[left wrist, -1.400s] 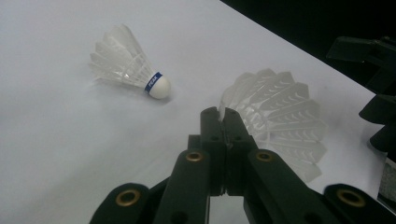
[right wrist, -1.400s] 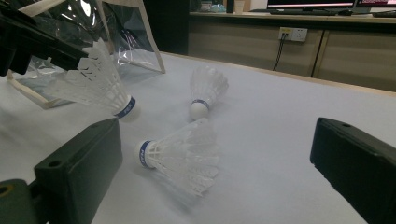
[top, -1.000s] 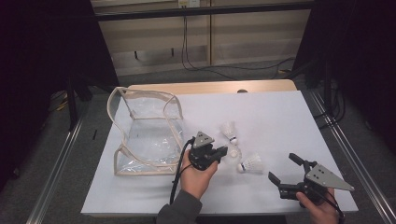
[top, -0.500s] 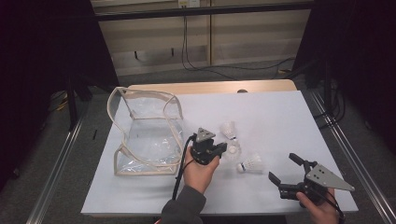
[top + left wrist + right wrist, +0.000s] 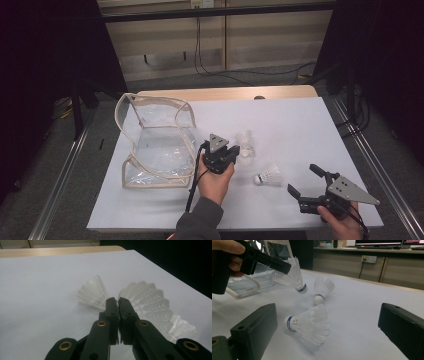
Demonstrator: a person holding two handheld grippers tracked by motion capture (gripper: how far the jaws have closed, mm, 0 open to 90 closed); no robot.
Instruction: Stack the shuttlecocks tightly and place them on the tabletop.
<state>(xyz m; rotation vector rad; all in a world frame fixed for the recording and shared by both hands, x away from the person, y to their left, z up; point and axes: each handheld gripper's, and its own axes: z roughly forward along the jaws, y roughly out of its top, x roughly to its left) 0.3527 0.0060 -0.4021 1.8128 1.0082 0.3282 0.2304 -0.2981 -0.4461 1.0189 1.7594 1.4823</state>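
On the left of the table (image 5: 150, 210) the clear bag (image 5: 157, 145) stands open, its beige-trimmed rim up; the right gripper view catches just a corner of it behind your left hand.

Just right of the bag, your left gripper (image 5: 235, 154) is clenched on the feather skirt of a shuttlecock (image 5: 295, 277). From the high view you can hardly see this: the gripper's body and grey plate cover most of that shuttlecock, and only a pale blur shows past the jaws. The right gripper view makes it plain: the black jaws pinch the skirt's edge and the shuttlecock hangs clear of the table, cork end tilted down, a blue band above the cork. The left gripper view shows the jaws nearly together, with a thin sliver of feather between them. They have just eased open a trace, but the skirt is gripped.

A second shuttlecock (image 5: 322, 290) lies near it on the table, cork toward your right gripper; in the left gripper view only its skirt shows beyond the jaws.

Further right, a third shuttlecock (image 5: 268, 175) lies on its side. The right gripper view puts it between and beyond your right gripper's jaws.

Your right gripper (image 5: 305, 181) is released, jaws spread wide, holding nothing, near the table's front right edge.
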